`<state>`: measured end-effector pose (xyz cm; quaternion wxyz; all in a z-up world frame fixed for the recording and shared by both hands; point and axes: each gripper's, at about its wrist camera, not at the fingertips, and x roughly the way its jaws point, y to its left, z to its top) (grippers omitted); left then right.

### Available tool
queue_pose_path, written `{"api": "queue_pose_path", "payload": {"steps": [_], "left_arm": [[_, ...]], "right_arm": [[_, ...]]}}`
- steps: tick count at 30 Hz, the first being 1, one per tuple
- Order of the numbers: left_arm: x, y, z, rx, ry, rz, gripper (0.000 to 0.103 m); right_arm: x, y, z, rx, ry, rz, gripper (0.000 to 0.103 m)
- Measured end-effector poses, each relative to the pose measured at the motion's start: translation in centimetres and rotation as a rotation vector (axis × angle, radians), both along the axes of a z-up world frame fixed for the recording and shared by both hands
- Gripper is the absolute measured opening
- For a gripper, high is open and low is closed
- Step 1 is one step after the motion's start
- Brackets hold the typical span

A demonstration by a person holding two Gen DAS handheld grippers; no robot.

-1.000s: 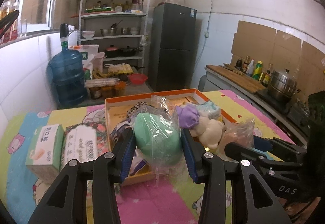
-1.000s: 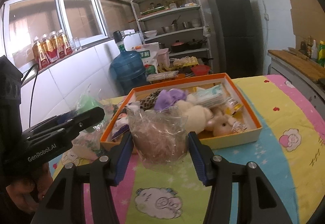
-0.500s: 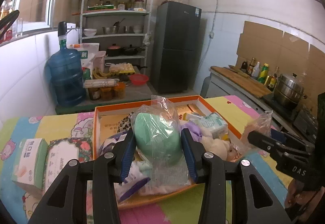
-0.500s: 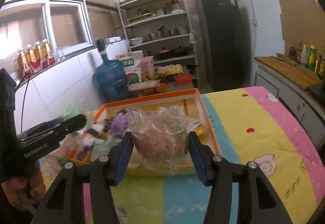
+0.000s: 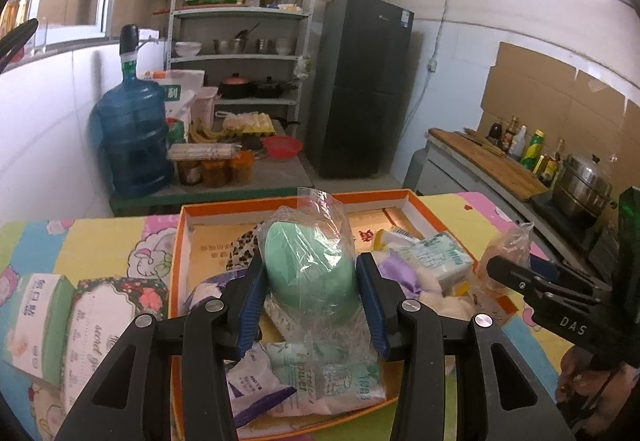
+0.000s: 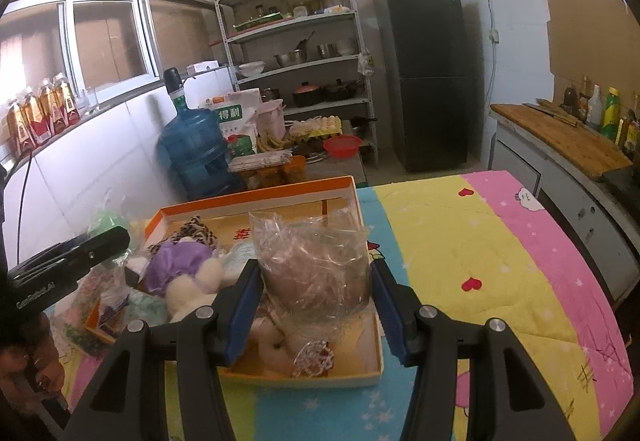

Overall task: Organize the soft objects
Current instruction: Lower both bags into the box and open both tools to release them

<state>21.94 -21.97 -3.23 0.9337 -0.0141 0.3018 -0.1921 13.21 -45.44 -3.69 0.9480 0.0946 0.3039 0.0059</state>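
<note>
Soft window daylight, fisheye-warped edges, dark corners

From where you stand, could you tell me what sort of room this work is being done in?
Most likely a home kitchen: a metal shelf rack stacked with pots and bowls, a dark refrigerator, and a steamer pot on a counter beside sauce bottles.
</note>
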Motion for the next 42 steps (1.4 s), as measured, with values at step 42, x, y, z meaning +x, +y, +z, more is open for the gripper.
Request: {"api": "queue_pose_path", "payload": {"steps": [42], "left_arm": [[3.0,-0.3,-4.6,-0.016,0.086,0.011,0.047]], "right_arm": [[2.7,1.0,-2.2,0.006,0.01,0.04,0.063]]}}
